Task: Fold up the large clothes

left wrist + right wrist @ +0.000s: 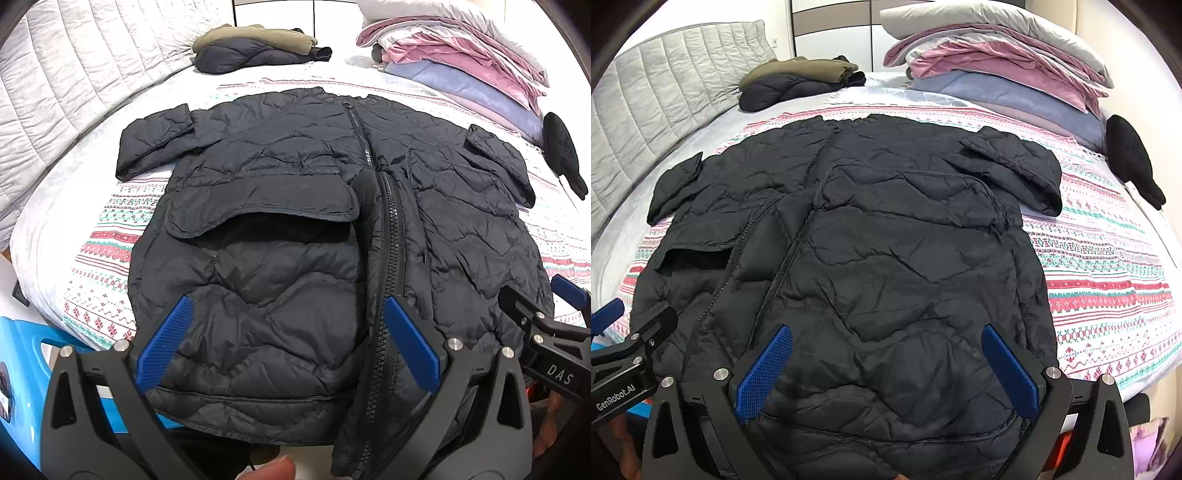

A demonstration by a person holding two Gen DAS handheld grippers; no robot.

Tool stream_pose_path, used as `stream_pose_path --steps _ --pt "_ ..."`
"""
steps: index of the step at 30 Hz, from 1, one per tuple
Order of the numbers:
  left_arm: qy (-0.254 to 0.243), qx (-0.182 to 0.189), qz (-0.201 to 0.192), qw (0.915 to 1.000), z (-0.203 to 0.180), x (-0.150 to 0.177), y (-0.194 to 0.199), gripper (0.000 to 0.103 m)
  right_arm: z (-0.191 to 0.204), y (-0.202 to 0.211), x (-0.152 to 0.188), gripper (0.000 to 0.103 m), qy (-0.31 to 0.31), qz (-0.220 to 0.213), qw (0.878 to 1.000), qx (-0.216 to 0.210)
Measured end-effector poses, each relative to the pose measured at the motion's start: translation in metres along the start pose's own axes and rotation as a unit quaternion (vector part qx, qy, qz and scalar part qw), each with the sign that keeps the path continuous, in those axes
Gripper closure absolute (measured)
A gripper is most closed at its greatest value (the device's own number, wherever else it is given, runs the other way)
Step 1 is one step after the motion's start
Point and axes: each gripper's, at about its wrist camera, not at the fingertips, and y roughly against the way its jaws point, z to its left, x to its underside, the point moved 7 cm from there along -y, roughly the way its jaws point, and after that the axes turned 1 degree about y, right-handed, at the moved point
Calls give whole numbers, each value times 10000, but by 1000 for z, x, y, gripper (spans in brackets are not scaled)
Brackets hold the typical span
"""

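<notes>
1. Black quilted jacket [295,229]: spread flat, front up, on patterned bed [1108,280], hem nearest.
2. Left gripper [288,347]: jaws wide apart, above hem, holding nothing.
3. Right gripper [886,369]: likewise wide apart, empty.

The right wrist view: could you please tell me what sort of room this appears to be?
Most likely a bedroom: a bed with a patterned sheet, a quilted headboard and stacked bedding, with a dark jacket spread out.
</notes>
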Motion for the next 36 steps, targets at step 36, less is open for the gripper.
stream_pose_path --steps 36 --pt "35 76 136 9999 4 5 -5 0 2 -1 1 0 32 48 10000 -60"
